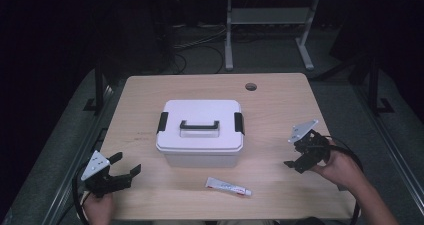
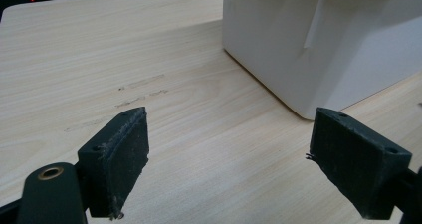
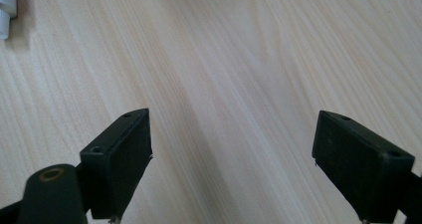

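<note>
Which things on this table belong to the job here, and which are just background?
Job: white box with closed lid; small tube in front of it; left gripper and right gripper, both open and empty.

Background: table; metal stand; floor cables.

I record the table (image 1: 280,110) as pale wood with a fine lengthwise grain and a few faint dark scuff marks on its left part. The box (image 1: 200,155) is white, its handle (image 1: 199,125) and two side latches (image 1: 163,122) black. The tube (image 1: 228,187) is white with a red and grey print. Both my left gripper (image 1: 125,166) and right gripper (image 1: 296,155) are black, each topped with a grey plate.
</note>
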The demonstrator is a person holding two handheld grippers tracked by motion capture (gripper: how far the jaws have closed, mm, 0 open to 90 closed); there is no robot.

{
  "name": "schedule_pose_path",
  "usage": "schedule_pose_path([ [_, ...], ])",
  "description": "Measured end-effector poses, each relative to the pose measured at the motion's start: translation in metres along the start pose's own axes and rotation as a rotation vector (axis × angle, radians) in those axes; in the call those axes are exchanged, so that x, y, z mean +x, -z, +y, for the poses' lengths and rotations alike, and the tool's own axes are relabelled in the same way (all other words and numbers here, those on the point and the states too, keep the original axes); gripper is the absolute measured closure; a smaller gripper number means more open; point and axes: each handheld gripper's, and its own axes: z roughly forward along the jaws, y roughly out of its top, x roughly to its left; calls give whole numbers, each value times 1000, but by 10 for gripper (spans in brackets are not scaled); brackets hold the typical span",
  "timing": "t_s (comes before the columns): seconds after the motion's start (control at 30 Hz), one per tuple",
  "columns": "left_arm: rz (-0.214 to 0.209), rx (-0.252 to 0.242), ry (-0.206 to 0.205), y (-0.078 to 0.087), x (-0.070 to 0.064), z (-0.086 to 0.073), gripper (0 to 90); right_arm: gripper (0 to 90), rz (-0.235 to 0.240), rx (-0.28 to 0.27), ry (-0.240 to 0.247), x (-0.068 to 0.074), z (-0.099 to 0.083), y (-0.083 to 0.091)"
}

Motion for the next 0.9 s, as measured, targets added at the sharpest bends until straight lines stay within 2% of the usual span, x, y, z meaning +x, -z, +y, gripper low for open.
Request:
schedule_pose_path([
  [0.2, -3, 2, 0, 0, 0, 0, 150, 152, -4, 21, 45, -3, 8, 5],
  [0.47, 0, -4, 7, 2, 2, 0, 151, 152, 2, 22, 63, -5, 17, 10],
  [0.63, 0, -3, 6, 2, 2, 0, 150, 153, 16, 48, 69, -5, 19, 6],
  [0.9, -2, -4, 5, 2, 2, 0, 151, 155, 18, 52, 113, -3, 31, 12],
])
